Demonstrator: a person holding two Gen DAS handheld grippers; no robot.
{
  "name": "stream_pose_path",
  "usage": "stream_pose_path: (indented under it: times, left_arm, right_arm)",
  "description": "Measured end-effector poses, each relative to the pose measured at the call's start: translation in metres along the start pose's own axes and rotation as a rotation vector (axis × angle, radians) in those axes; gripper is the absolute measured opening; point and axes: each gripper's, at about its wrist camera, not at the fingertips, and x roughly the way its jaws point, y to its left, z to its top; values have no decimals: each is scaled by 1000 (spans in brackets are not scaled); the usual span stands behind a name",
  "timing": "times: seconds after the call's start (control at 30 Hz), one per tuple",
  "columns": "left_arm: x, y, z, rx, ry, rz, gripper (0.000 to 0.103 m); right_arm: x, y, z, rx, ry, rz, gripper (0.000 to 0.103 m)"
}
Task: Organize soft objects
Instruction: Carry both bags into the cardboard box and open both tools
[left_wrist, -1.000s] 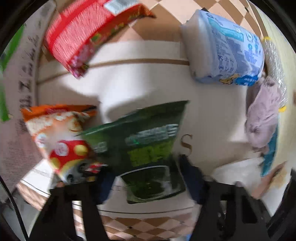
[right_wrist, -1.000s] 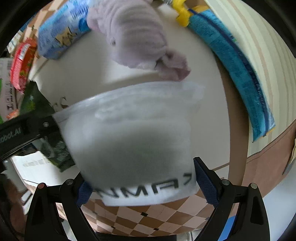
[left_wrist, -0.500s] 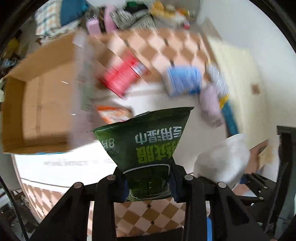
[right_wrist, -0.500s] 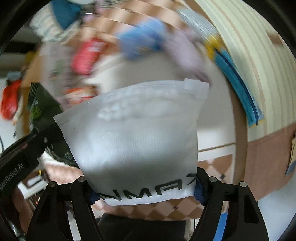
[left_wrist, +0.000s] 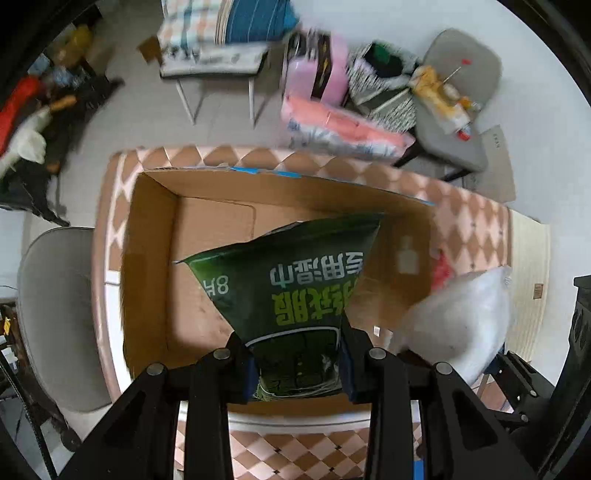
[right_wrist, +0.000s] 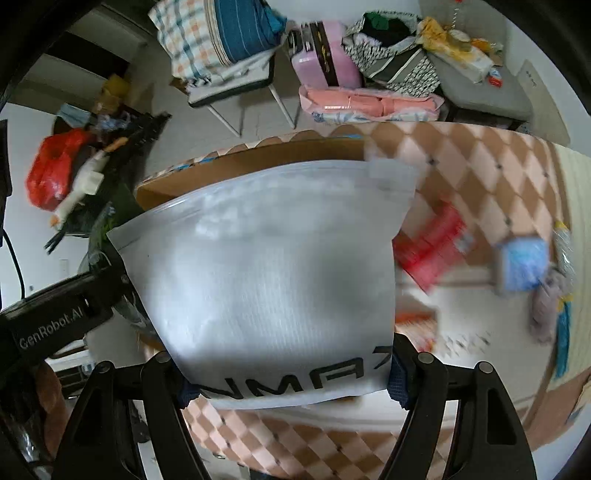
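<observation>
In the left wrist view, a gray chair (left_wrist: 55, 317) sits at the far left edge of the frame. Next to it, filling the middle, is a big open cardboard box (left_wrist: 155, 258) on a table with a checked cloth (left_wrist: 476, 232). The box looks bare inside. The left gripper (left_wrist: 298, 363) is at the bottom middle, squeezed tight on the bottom end of a green packet (left_wrist: 291, 280). The packet hangs over the open box, high above its floor. At the right of that frame is a puffy white bag (left_wrist: 458, 325), held up near the box's right wall.

In the right wrist view, the black left tool shows at the left edge. The white bag (right_wrist: 266, 280) fills the middle, and the right gripper (right_wrist: 288, 380) at the bottom pinches its lower edge tight. Past it, on the right side of the frame, more soft things wait on the table: a red packet (right_wrist: 432, 247), a blue packet (right_wrist: 521, 266) and a soft purple thing (right_wrist: 546, 310).

What could go wrong? The two tools are very close together, so they could bump if both go for the box at once. The white bag is near the box wall, so it could catch on the rim and fall outside. Both packs are held only by one edge, so a fast swing could make them slip out
</observation>
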Motion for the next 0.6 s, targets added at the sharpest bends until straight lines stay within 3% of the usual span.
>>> stream_pose_path:
  times: [0.13,0.27,0.47,0.53,0.6]
  left_arm:
    - [55,13,43,-10,130,-88,31]
    - [90,18,63,11,221,-129,31]
    - [117,10,77,66,278,-133,32]
    - [116,13,77,58,286,-91,36]
    - [110,14,78,56,275,-87,55]
  right_arm:
    - [62,26,48,28,91,-73,79]
    - [105,26,88,60,144,-132,79]
    - [145,22,112,69,196,-187,80]
    - [151,22,114,58,215,-182,82]
    - [150,22,113,64,218,-168,85]
